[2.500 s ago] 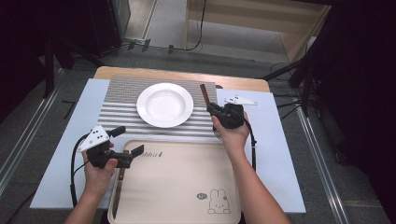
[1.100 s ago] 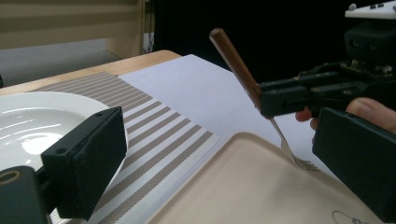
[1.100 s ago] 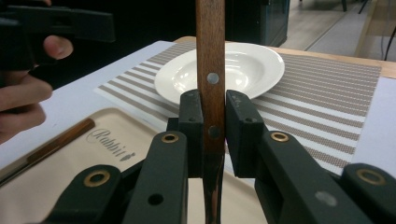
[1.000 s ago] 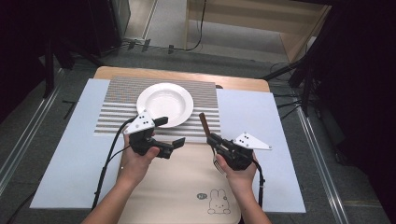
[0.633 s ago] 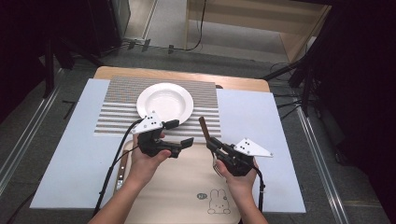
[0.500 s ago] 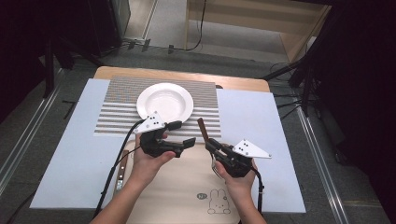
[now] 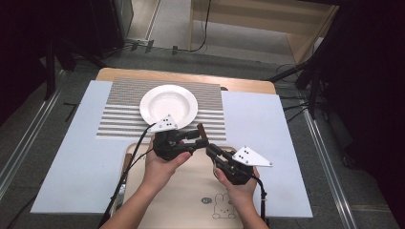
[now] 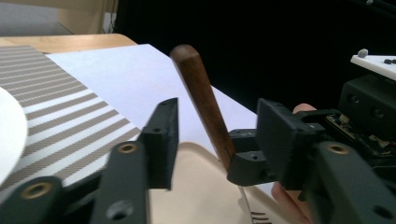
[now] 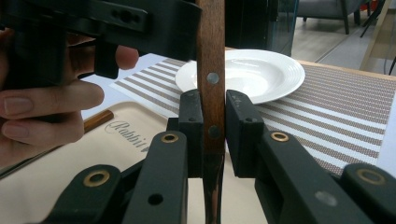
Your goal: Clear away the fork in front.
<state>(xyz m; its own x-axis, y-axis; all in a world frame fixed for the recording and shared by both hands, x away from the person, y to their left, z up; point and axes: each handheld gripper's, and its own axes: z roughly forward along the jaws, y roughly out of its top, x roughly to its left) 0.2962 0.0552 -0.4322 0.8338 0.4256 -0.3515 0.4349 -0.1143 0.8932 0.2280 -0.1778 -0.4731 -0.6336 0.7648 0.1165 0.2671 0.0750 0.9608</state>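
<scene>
Handover step: R gripper pinches wooden-handled utensil upright over tray, near plate. L gripper jaws just been closing around handle, not touching yet. Next: L clamps, then R lets go.

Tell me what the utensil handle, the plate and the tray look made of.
Utensil handle: dark brown wood, smooth, with visible grain and two metal rivets. Plate: glossy white, probably glazed ceramic, with a ridged rim. Tray: pale beige, matte, printed rabbit; likely plastic, though unsure.
</scene>
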